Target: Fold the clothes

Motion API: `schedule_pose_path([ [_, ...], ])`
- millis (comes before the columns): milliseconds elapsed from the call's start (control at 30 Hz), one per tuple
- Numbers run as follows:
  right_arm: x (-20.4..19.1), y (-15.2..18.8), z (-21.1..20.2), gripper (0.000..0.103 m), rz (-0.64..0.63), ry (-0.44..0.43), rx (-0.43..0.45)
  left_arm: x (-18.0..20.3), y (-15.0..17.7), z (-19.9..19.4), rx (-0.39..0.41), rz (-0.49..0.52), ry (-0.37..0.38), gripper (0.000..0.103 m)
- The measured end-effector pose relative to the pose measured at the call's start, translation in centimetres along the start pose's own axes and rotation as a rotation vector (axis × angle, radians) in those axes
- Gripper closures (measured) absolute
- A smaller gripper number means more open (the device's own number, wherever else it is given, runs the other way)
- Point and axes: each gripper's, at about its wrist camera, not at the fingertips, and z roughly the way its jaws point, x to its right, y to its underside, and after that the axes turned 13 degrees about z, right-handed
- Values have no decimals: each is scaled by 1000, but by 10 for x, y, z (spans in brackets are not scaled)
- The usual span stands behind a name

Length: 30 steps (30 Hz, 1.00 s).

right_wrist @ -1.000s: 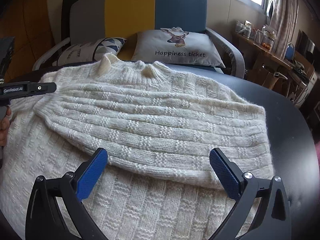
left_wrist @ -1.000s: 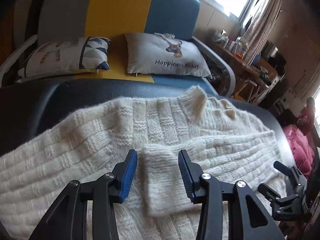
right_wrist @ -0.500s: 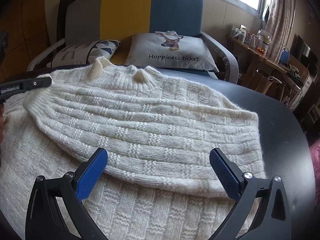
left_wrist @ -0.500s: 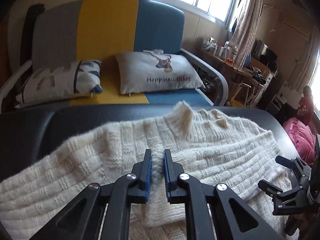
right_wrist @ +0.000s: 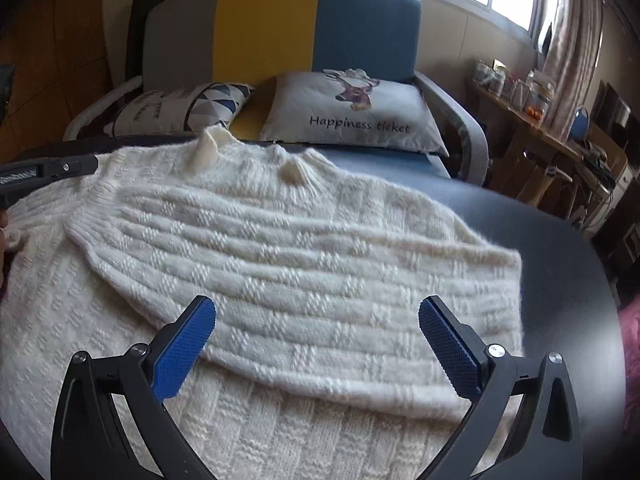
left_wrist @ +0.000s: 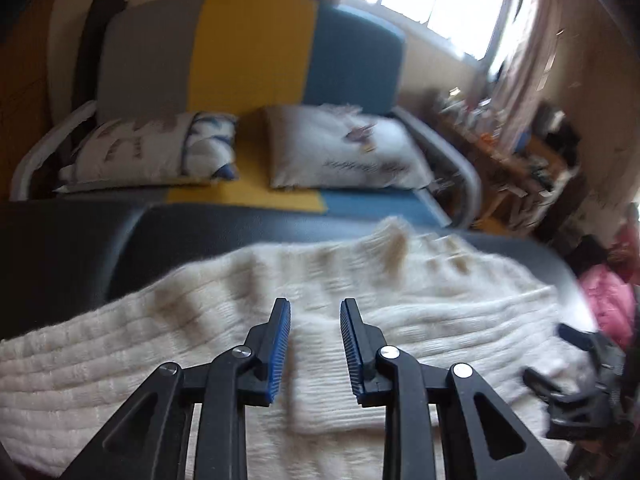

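A cream knitted sweater (right_wrist: 300, 240) lies flat on a dark padded table (right_wrist: 560, 264), one sleeve folded across its body. In the left wrist view the sleeve's cuff (left_wrist: 320, 400) lies just under my left gripper (left_wrist: 315, 304). Its jaws are opening, and the pads stand apart from the wool, the cuff showing in the gap below them. My right gripper (right_wrist: 317, 304) hovers wide open over the folded sleeve, holding nothing. It also shows at the right edge of the left wrist view, right gripper (left_wrist: 576, 372). The left wrist view is blurred.
Behind the table stands a grey, yellow and blue sofa (right_wrist: 272, 28) with a printed deer pillow (right_wrist: 352, 112) and a triangle-patterned pillow (right_wrist: 180, 108). A cluttered wooden shelf (right_wrist: 540, 120) runs along the right wall. A pink garment (left_wrist: 608, 292) lies at the far right.
The left gripper shut on the sleeve cuff half a second ago, then parted its jaws again and lifted a little. The right gripper stayed in place, open.
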Motion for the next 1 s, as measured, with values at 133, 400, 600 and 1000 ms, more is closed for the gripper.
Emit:
schedule_pose_path([
  [133, 8, -13, 15, 0, 10, 17, 6, 24, -2, 22, -60, 105, 12, 77],
  [400, 54, -17, 38, 0, 111, -18, -57, 28, 7, 32, -74, 116, 13, 77],
  [600, 69, -36, 46, 0, 118, -33, -46, 37, -7, 46, -89, 139, 24, 77],
  [1000, 42, -65, 41, 0, 40, -73, -4, 37, -31, 59, -66, 112, 55, 77],
])
